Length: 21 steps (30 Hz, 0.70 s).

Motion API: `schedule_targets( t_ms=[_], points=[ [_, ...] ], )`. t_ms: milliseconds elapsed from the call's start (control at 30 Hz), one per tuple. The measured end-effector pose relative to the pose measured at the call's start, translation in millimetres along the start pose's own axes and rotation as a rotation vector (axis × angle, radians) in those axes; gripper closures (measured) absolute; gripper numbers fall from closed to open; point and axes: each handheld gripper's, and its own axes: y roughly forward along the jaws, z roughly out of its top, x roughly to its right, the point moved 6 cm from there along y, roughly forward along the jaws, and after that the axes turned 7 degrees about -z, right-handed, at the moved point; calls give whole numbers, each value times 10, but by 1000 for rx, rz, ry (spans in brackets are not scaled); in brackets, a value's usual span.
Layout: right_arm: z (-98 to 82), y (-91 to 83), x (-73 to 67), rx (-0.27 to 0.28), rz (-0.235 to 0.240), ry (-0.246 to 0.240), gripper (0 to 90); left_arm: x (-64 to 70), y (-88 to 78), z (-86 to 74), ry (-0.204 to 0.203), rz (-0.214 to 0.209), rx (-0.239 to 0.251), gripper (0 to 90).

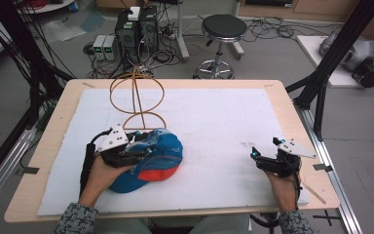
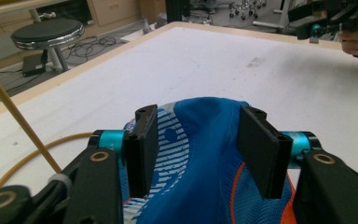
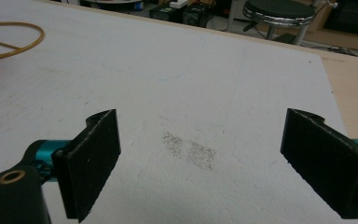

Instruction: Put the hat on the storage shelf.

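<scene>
Fingers on cap, white mat.

Even, diffuse indoor light is cast from overhead; the white table cover is rendered bright without blown-out glare. Only soft, short shadows are thrown, under the blue cap and beneath the right gripper toward 6 o'clock. All three pictures are softened by low resolution. In the gripper views the near jaws are slightly blurred, and a chrome glint is seen on the stool at 1 o'clock.
</scene>
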Motion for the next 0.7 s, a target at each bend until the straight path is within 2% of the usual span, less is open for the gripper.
schedule_targets(
  t_ms=[133,233,267,300,367,467,700],
  points=[
    [-6,-7,6,-4,-2,3,109,18,25,-28,8,-14,-20,572],
    [-9,0,12,-5,-4,-3,109,32,33,-42,12,-22,-32,692],
    [-9,0,12,-5,-4,-3,109,39,33,-45,15,-26,-36,692],
    [-8,1,10,-4,-5,-6,109,46,36,-51,17,-28,-43,749],
    [-8,2,10,-4,-6,-6,109,42,38,-59,15,-19,-55,761],
    [-12,5,3,-9,0,-1,109,47,31,-57,12,-25,-51,857],
    [-16,9,6,-14,-2,-1,110,80,-5,14,31,-25,-23,886]
  ],
)
